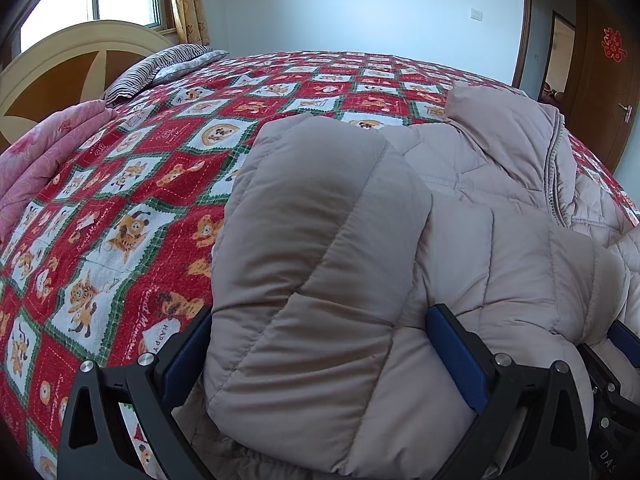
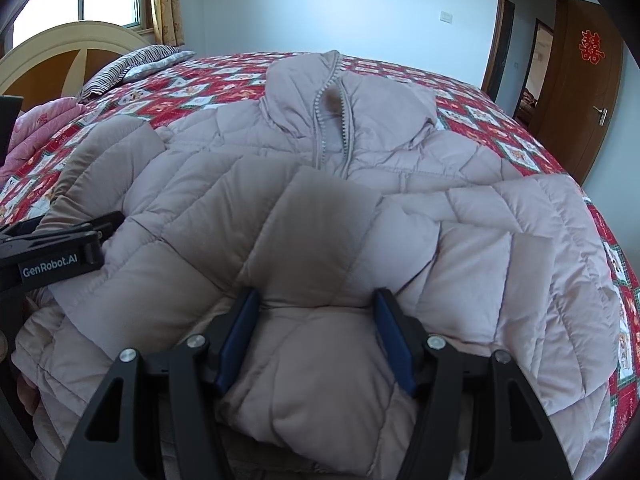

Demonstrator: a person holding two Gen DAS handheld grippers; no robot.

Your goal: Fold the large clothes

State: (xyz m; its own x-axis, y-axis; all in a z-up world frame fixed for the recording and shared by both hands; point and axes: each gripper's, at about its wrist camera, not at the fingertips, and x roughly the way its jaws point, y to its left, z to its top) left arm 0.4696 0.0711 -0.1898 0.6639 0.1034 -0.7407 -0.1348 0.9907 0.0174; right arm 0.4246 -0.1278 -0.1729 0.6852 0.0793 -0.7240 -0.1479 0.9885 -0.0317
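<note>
A pale pink quilted puffer jacket (image 2: pixel 400 152) lies front up on the bed, collar and zip at the far end. My left gripper (image 1: pixel 320 344) has its blue pads (image 1: pixel 456 352) either side of a thick fold of the jacket's left edge (image 1: pixel 320 240), which bulges between them. My right gripper (image 2: pixel 316 332) has its pads (image 2: pixel 392 340) pressed on a bunched fold of the jacket's hem (image 2: pixel 316 360). The left gripper also shows in the right wrist view (image 2: pixel 116 220) at the jacket's left side. The right gripper's finger shows at the left wrist view's right edge (image 1: pixel 624 340).
The bed has a red, white and green patchwork quilt (image 1: pixel 120 220). A folded pink blanket (image 1: pixel 40 152) and a striped pillow (image 1: pixel 160 68) lie by the cream headboard (image 1: pixel 60 56) at the left. A brown door (image 2: pixel 592 92) stands at the right.
</note>
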